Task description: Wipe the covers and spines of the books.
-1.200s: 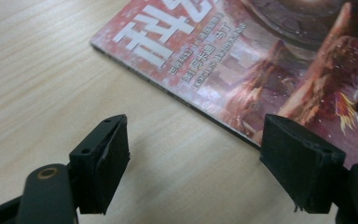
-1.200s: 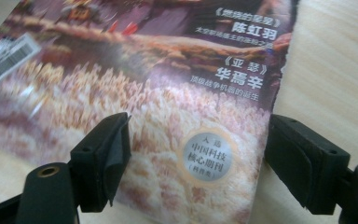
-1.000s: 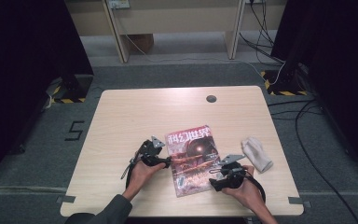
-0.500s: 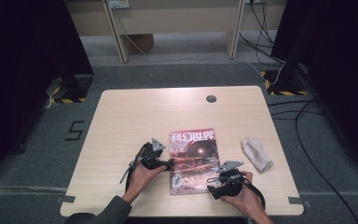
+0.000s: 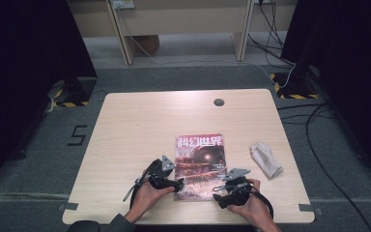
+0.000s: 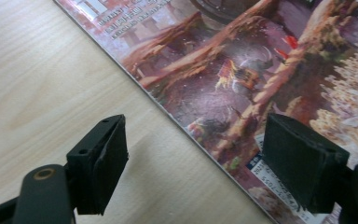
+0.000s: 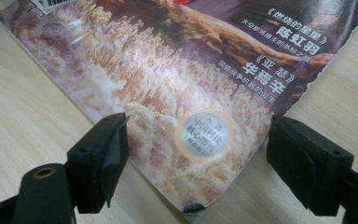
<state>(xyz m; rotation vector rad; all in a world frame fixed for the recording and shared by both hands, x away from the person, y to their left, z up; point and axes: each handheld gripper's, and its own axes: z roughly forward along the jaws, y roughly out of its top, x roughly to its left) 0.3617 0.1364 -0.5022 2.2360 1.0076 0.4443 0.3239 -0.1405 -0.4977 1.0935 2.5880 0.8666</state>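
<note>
The magazine (image 5: pixel 199 166) lies flat on the pale wooden tabletop (image 5: pixel 140 125), near its 6 o'clock edge. I judge it light, thin and floppy, with a glossy, slippery cover; an edge or corner is the best place to pinch. My left claw (image 5: pixel 178 183) has just been opening, with the spine edge between its released jaws. My right claw (image 5: pixel 216 198) is released around the near corner.
</note>
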